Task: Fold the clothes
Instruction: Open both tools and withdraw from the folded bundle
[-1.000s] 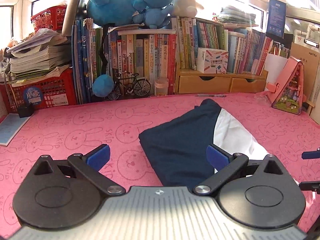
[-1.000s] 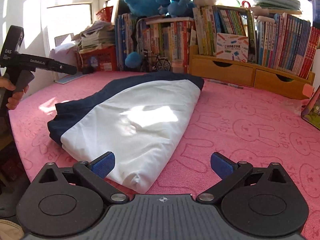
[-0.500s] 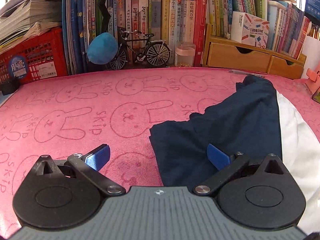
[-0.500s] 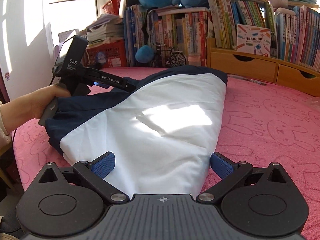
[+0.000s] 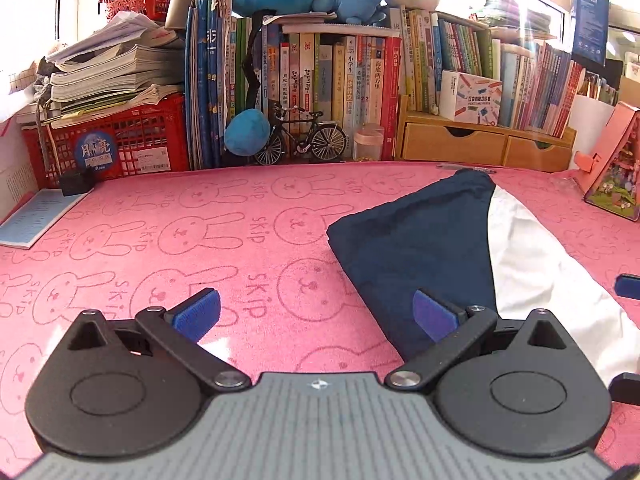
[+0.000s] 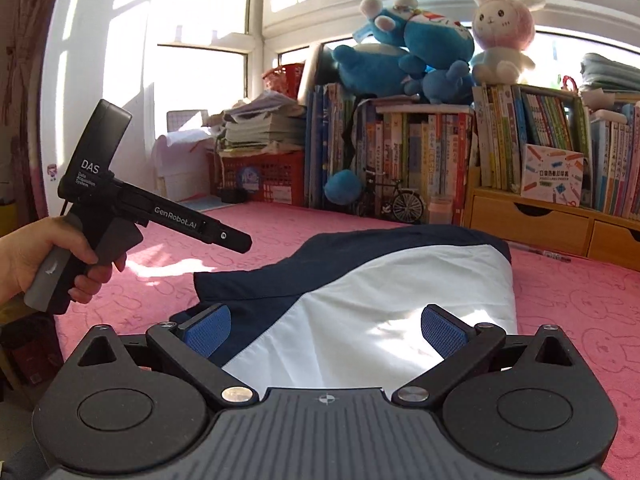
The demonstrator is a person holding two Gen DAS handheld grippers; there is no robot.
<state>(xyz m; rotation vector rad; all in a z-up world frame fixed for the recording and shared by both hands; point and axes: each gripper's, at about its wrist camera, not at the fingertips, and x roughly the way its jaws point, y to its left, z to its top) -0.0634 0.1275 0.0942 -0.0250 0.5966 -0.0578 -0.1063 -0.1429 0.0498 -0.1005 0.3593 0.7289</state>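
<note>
The folded garment [image 6: 360,304], navy and white, lies on the pink rabbit-print counter [image 5: 160,240] in front of the books. The left gripper [image 5: 316,314] is above the counter just beside the navy edge, its fingers wide and holding nothing. The right gripper [image 6: 326,330] is over the white part, its fingers also wide and empty.

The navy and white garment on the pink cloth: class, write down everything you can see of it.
The garment is a folded bundle of smooth, thin-looking fabric, navy along one side and white on the other, with soft creases and a sunlit patch. It lies flat on the pink rabbit-print cloth, tapering toward the bookshelf. Both tools, left and right, are open near its close end; contact cannot be told.
</note>
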